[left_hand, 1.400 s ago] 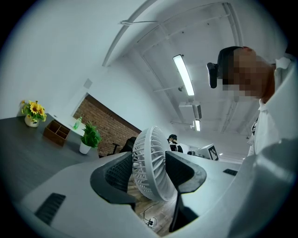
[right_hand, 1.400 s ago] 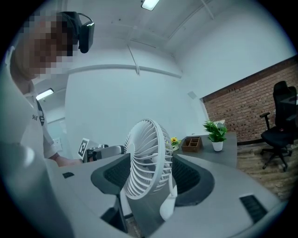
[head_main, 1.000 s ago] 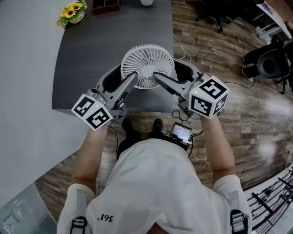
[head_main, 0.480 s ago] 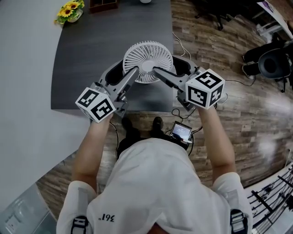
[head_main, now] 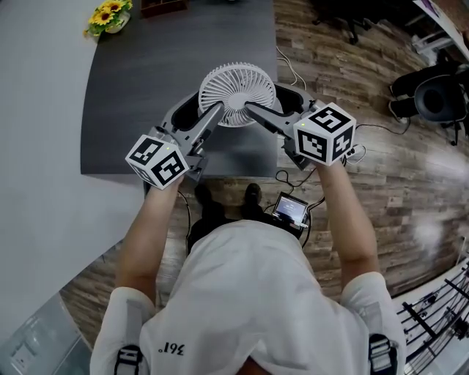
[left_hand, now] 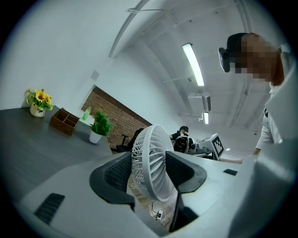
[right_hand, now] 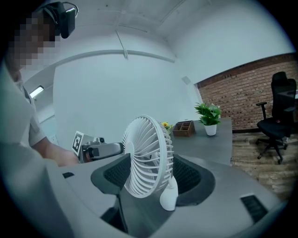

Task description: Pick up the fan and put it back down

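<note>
**Left gripper (head_main: 207, 102) and right gripper (head_main: 265, 99) both clamped on the fan (head_main: 236, 91)**

My left gripper has its jaws spread wide, and they press on the left side of the white grille. My right gripper grips the right side the same way, so the fan is held between the two. The fan is over the near right part of the dark grey table (head_main: 146, 88), close to its edge. I cannot tell whether its foot touches the top. A pot of sunflowers (head_main: 110, 18) stands at the table's far left. Wooden floor (head_main: 381, 183) lies to the right.
</note>
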Tool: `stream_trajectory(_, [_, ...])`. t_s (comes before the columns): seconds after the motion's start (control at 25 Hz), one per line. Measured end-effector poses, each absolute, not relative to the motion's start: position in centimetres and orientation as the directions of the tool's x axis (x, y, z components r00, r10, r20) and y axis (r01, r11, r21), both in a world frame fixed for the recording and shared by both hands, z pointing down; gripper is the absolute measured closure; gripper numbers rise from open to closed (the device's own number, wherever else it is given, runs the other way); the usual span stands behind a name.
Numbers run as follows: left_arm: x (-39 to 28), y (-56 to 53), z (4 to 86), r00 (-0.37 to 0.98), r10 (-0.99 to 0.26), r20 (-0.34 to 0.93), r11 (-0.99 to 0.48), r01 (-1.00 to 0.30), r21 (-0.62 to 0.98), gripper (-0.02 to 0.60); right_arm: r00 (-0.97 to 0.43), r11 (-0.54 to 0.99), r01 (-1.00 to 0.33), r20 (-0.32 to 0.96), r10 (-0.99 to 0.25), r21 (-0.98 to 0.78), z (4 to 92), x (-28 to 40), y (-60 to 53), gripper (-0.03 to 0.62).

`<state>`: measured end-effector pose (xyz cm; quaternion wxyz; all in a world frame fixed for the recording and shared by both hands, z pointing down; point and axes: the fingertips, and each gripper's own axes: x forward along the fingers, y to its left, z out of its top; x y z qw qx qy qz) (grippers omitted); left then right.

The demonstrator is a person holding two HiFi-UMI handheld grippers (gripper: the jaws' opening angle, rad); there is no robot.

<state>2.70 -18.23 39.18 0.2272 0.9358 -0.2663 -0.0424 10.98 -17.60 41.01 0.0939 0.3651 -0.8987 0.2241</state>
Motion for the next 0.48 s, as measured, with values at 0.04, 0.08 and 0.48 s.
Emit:
stream_trajectory(0.04, [2.7,-18.3,39.3,0.855,-0.518,0.040,-0.757,-0.479,0.445,0.347,-0.715,0.635,-0.699,0.335,-0.613,-0.330,41.1,11.0,-17.7,0.311])
stream_trajectory(0.08, [2.7,-18.4,39.5,0.855,-0.518,0.040,-0.758,-0.480,0.442,0.347,-0.714,0.637,-0.700,0.339,-0.612,-0.324,41.2,11.0,-17.8,0.311])
stream_trajectory(0.48, [2.6,-18.3,40.4,0.858,-0.511,0.049,-0.768,-0.481,0.422,0.347,-0.710,0.649,-0.703,0.348,-0.613,-0.291,42.1,10.9,-17.7,0.312])
